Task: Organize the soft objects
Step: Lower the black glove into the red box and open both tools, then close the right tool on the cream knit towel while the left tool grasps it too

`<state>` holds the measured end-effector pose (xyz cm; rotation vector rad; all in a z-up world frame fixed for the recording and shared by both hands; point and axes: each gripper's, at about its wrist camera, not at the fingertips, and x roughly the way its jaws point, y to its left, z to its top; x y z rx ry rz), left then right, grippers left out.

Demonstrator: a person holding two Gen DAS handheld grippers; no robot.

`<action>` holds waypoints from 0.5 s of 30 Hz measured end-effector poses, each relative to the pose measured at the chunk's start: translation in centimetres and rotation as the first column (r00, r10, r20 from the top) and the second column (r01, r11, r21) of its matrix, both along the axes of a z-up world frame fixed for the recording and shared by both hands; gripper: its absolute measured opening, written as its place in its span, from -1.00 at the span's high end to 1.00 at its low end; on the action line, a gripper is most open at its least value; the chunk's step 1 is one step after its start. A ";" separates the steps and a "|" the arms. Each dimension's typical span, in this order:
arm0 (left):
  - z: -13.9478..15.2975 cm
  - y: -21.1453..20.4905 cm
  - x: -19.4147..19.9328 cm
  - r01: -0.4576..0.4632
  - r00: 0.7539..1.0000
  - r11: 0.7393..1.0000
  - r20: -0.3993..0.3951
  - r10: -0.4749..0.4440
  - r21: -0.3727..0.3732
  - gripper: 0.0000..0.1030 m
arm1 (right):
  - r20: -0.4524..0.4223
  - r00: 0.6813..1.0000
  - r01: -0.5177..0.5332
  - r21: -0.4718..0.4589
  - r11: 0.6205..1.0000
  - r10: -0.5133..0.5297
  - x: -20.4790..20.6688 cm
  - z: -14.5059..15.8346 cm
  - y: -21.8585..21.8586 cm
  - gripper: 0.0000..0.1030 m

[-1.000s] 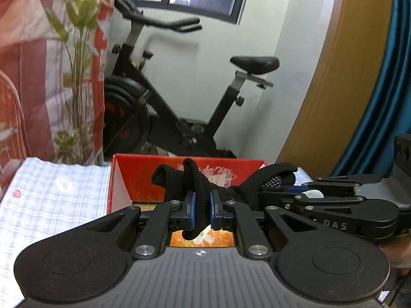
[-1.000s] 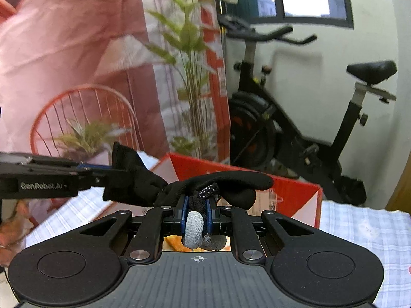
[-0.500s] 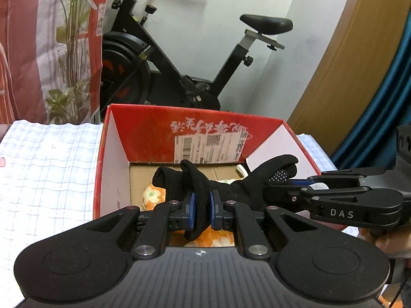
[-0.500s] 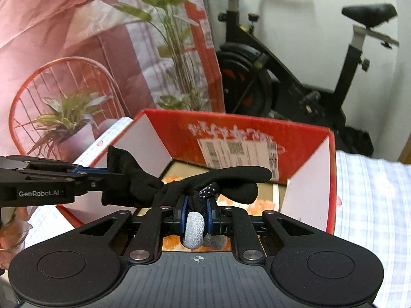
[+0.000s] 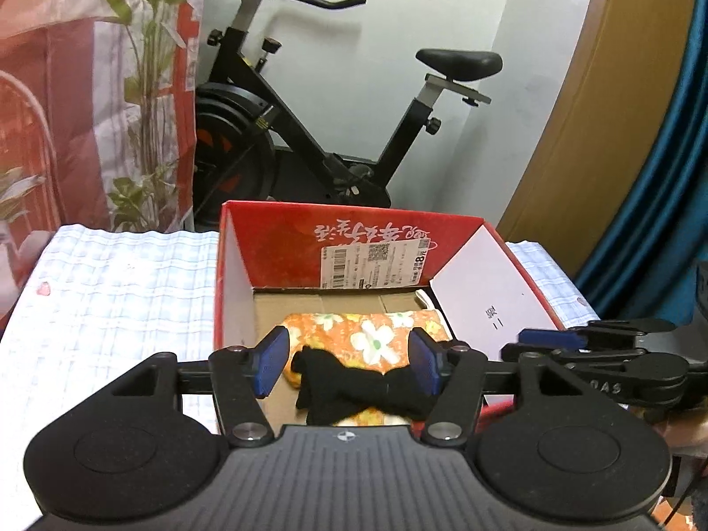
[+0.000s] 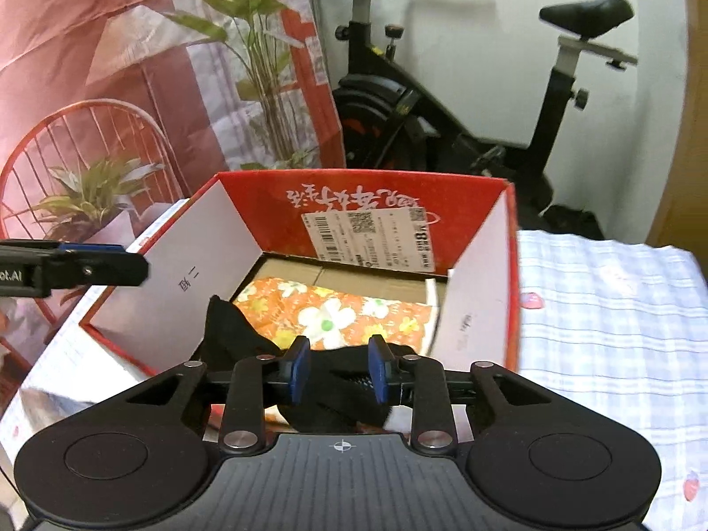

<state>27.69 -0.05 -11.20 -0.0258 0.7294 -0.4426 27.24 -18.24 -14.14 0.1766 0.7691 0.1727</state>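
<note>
A black glove [image 5: 354,387] lies inside the red cardboard box [image 5: 274,239], on top of an orange flowered cloth [image 5: 376,332]. My left gripper [image 5: 349,365] is open just above the glove, its blue pads apart on either side. My right gripper [image 6: 338,369] is open too, over the glove [image 6: 239,336] at the box's near edge [image 6: 115,340]. The flowered cloth [image 6: 336,314] shows in the right wrist view as well. Each gripper shows in the other's view: the right one [image 5: 575,349], the left one [image 6: 88,265].
The box stands on a table with a light checked cloth [image 5: 110,283] [image 6: 610,309]. Behind it are an exercise bike [image 5: 336,132], a plant [image 6: 261,66], a red wire chair [image 6: 79,155] and a blue curtain [image 5: 663,177].
Both grippers went from shut on the black glove to open. The glove dropped from between them onto the flowered cloth in the box.
</note>
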 end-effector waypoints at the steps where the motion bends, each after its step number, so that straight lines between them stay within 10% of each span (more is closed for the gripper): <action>1: 0.1 0.3 -0.6 -0.003 1.000 1.000 0.008 0.003 0.000 -0.20 | 0.014 1.000 0.008 -0.003 1.000 -0.008 -0.7 0.2 -0.1 0.42; 15: -1.4 5.2 -11.5 -0.108 0.986 0.994 0.126 0.109 -0.009 -0.18 | 0.188 0.975 0.122 -0.017 0.992 -0.117 -12.3 0.9 -2.2 0.28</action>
